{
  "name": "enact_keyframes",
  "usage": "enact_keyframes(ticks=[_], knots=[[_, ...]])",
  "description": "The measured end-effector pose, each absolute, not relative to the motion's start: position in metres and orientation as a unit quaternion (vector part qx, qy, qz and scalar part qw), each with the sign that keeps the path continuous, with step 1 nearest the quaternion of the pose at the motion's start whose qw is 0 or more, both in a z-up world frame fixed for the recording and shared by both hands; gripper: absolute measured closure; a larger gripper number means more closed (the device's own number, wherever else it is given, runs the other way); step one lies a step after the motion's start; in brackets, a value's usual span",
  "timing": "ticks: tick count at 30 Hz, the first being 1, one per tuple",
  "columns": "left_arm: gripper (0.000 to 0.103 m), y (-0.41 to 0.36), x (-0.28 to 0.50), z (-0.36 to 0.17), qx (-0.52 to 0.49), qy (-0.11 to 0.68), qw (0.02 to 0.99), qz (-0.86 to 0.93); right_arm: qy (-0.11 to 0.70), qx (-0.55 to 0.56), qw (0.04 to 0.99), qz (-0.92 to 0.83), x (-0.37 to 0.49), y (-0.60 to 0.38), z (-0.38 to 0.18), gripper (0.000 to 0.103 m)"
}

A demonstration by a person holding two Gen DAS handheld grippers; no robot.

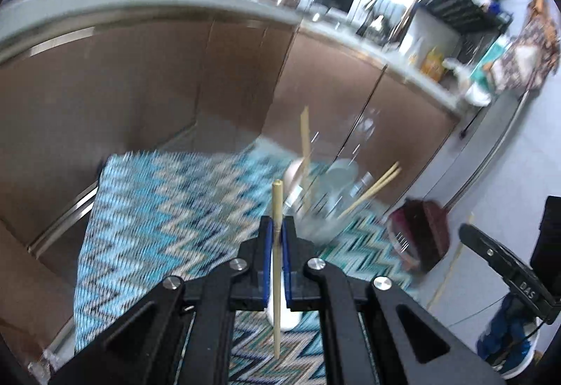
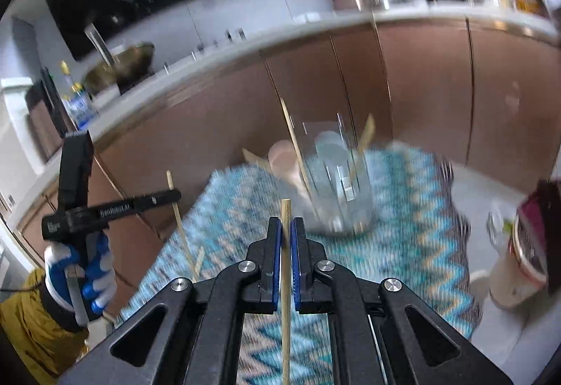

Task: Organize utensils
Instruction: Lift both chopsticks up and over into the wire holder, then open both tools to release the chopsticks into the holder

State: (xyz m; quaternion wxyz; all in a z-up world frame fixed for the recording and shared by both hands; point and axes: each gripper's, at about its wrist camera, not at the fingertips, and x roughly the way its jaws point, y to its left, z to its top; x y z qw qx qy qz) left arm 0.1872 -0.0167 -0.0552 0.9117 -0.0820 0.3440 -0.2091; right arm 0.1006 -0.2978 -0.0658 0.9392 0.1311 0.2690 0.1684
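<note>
Left gripper [image 1: 277, 231]: jaws closed on 1 wooden chopstick [image 1: 277, 266], clamped between the blue pads [image 1: 268, 245]. The stick's long axis runs upright across the jaws, its blunt end above the fingertips and its other end below them, over the zigzag mat [image 1: 157, 210].

Right gripper [image 2: 286, 229]: jaws likewise closed on a second chopstick [image 2: 285, 297], also upright, its squared end just above the fingertips.

Glass jar [image 2: 336, 181]: stands on the mat beyond both grippers, blurred; further chopsticks [image 1: 305, 146] lean outward in it. A pale cup [image 2: 284, 157] sits just beside the jar.

A gloved hand [image 2: 80, 276] holds the left gripper's handle, left of the mat.
</note>
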Motion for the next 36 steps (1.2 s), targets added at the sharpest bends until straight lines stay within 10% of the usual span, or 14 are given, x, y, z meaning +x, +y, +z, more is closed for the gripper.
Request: enact_keyframes(ticks=[12, 36], knots=[[0.098, -0.069, 0.234, 0.043, -0.104, 0.212, 0.941, -0.243, 0.11, 0.115, 0.974, 0.162, 0.161, -0.293, 0.027, 0.097], [0.097, -0.123, 0.298, -0.07, -0.05, 0.206, 0.964, -0.16, 0.132, 0.067, 0.979, 0.142, 0.244, -0.269, -0.07, 0.097]])
